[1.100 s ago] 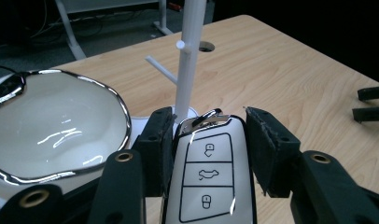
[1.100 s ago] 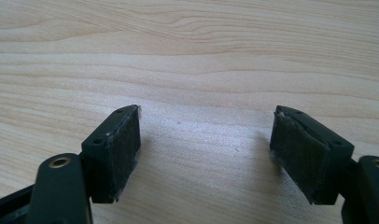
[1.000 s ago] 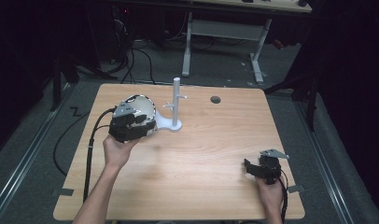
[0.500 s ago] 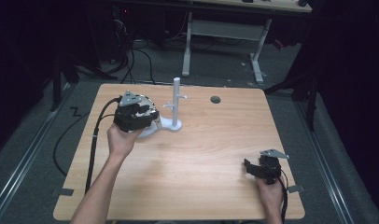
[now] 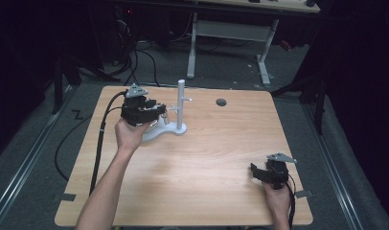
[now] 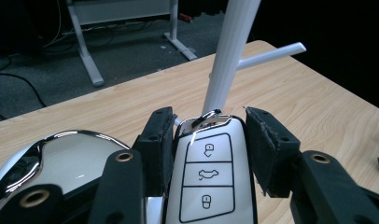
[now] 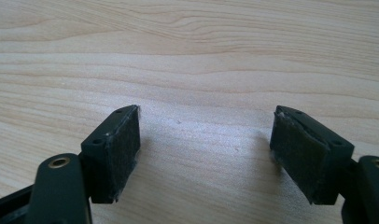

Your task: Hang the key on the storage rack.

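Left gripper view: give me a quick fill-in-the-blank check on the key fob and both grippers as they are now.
1. The left gripper holds a key ____ between its jaws.
2. The white stand is close beside the ____ gripper.
3. The right gripper has its jaws ____ over bare table.
4. The fob has ____ buttons on its face.

Missing words: fob; left; open; three

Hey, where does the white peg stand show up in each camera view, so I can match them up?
High view: the white peg stand rises upper left of centre on the table, just right of the left gripper.
Left gripper view: its post rises top centre, behind the car key fob.
Right gripper view: not in it.
Shared landmark: the wooden table.
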Demonstrator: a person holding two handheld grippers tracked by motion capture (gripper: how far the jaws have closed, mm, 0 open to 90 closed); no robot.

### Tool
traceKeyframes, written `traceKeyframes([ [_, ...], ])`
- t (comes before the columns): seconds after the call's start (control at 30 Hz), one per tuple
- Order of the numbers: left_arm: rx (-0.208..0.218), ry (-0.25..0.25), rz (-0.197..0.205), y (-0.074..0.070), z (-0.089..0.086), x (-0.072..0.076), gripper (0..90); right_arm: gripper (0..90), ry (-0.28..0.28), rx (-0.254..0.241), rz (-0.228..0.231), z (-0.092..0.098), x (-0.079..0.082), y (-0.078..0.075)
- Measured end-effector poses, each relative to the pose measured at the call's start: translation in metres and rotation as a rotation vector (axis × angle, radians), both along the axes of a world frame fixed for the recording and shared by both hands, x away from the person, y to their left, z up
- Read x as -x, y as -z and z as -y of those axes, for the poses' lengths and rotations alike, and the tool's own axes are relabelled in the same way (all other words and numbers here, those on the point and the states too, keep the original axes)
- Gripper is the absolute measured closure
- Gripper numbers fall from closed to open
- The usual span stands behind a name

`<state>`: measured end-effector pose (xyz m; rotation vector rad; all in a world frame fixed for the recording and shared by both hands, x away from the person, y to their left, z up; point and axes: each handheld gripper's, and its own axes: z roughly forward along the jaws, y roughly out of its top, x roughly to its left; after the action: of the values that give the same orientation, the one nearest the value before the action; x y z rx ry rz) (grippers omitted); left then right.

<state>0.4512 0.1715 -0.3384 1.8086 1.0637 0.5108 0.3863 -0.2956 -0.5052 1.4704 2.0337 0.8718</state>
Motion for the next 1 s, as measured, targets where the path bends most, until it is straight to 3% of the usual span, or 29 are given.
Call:
traceKeyframes([
  [0.53, 0.019, 0.007, 0.002, -0.006, 0.012, -0.019, 53.4, 24.6, 0.0, -0.002, -0.001, 0.0, 0.0, 0.0],
  [1.0, 0.023, 0.012, -0.017, 0.003, 0.02, -0.024, 53.4, 24.4, -0.001, 0.0, 0.0, 0.0, 0.0, 0.0],
])
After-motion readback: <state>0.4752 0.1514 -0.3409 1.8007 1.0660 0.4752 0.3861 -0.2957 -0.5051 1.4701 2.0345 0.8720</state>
